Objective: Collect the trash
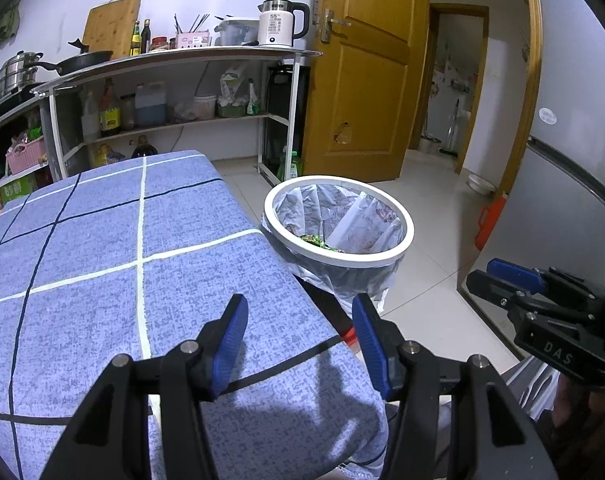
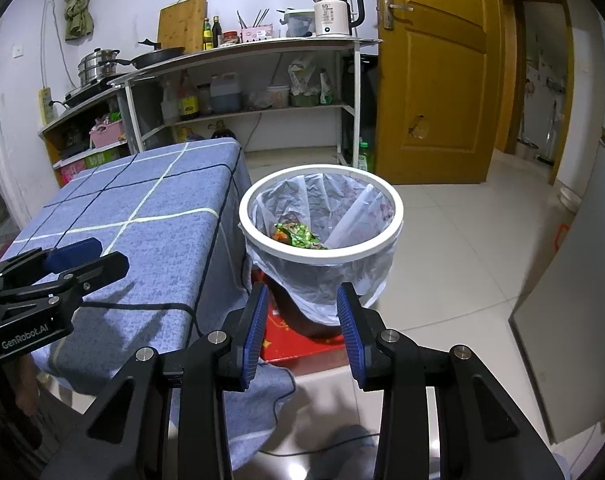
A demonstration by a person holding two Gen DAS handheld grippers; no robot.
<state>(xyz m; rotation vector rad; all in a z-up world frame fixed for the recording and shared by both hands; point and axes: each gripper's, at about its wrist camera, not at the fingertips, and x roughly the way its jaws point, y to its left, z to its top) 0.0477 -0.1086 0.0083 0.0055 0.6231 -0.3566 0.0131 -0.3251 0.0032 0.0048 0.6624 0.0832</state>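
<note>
A white-rimmed trash bin [image 1: 398,256] [image 2: 254,236] lined with a clear plastic bag stands on the floor beside the table. Green and orange wrapper trash [image 2: 298,236] lies inside it, partly seen in the left wrist view [image 1: 318,242]. My left gripper [image 1: 300,336] is open and empty above the near corner of the blue checked tablecloth [image 1: 102,260]. My right gripper [image 2: 302,328] is open and empty, low in front of the bin. Each gripper shows in the other's view, the right one [image 1: 542,308] and the left one [image 2: 54,276].
A red box [image 2: 298,344] lies on the floor under the bin. A black cable [image 2: 150,306] runs over the tablecloth edge. Kitchen shelves [image 2: 242,80] with a kettle, pans and bottles stand behind. A wooden door [image 2: 434,80] and tiled floor are at right.
</note>
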